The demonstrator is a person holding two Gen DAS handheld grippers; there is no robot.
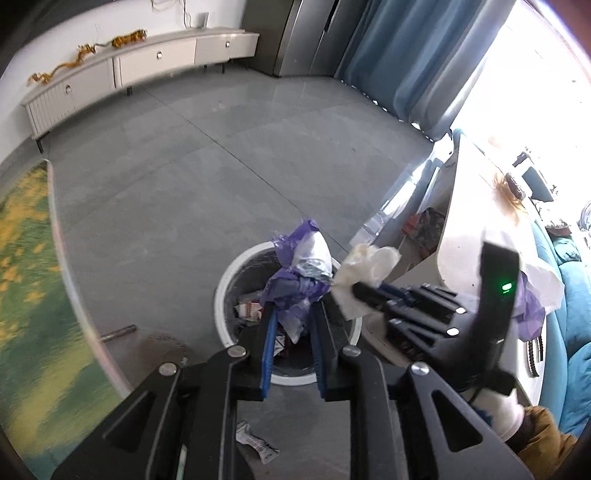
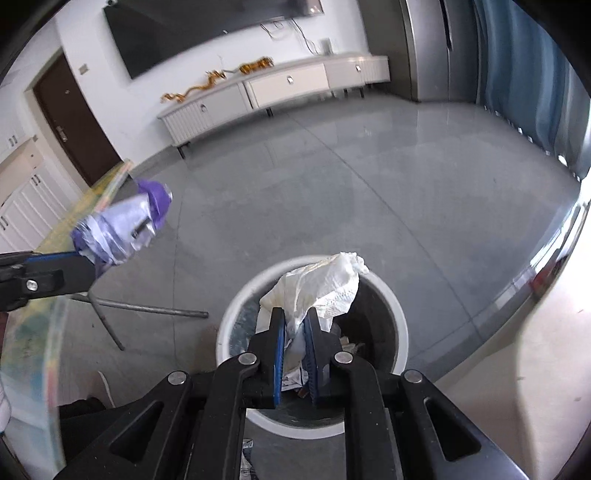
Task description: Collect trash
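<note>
While crumpled: glossy purple wrapper (image 1: 295, 280), soft tissue (image 2: 325, 288).

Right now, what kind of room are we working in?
Most likely a home living room: a wall-mounted TV above a long low white cabinet, floor-length blue curtains at a bright window, and a blue sofa beside the table.

Wrapper (image 1: 295, 280): crumpled purple and silvery-white plastic. Tissue (image 2: 325, 284): white, faint yellowish stain, embossed dot pattern. Bin (image 2: 236, 310): white rim, dark grey inside. Gripper pads (image 2: 279, 354): blue, on black bodies. Floor (image 1: 207, 177): grey tile. Rug (image 1: 26, 258): green with yellow blotches. Curtain (image 1: 399, 55): blue. Cabinet (image 2: 288, 86): cream.
</note>
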